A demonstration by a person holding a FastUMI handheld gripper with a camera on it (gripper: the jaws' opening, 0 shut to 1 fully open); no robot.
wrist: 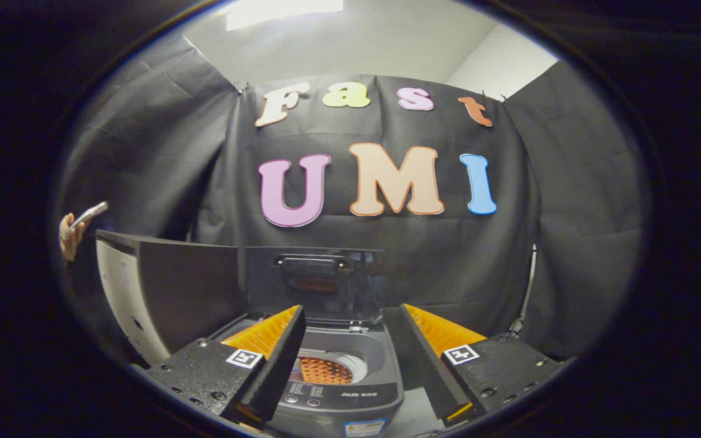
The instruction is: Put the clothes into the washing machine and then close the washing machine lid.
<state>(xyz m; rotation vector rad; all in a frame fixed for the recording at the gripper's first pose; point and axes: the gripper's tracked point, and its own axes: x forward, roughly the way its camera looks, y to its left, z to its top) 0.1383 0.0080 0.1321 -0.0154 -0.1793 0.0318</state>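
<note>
A: Where is the gripper [343,340]?

B: Over the front of the washer [338,395], its 2 fingers [277,359] spread wide apart with nothing between them. It is released.

A: And the washer?

B: Small and grey, sitting just ahead of the fingers and partly between them. Its lid [326,286] stands upright at the back edge, so the tub is open. An orange perforated drum [326,370] shows inside, behind the front control panel.

A: Any clothes?

B: I cannot make any out in the drum.

A: Anything else nearby?

B: A dark board [174,286] stands to the left of the lid. Beyond it, a hand [70,237] holds a phone [87,216].
</note>
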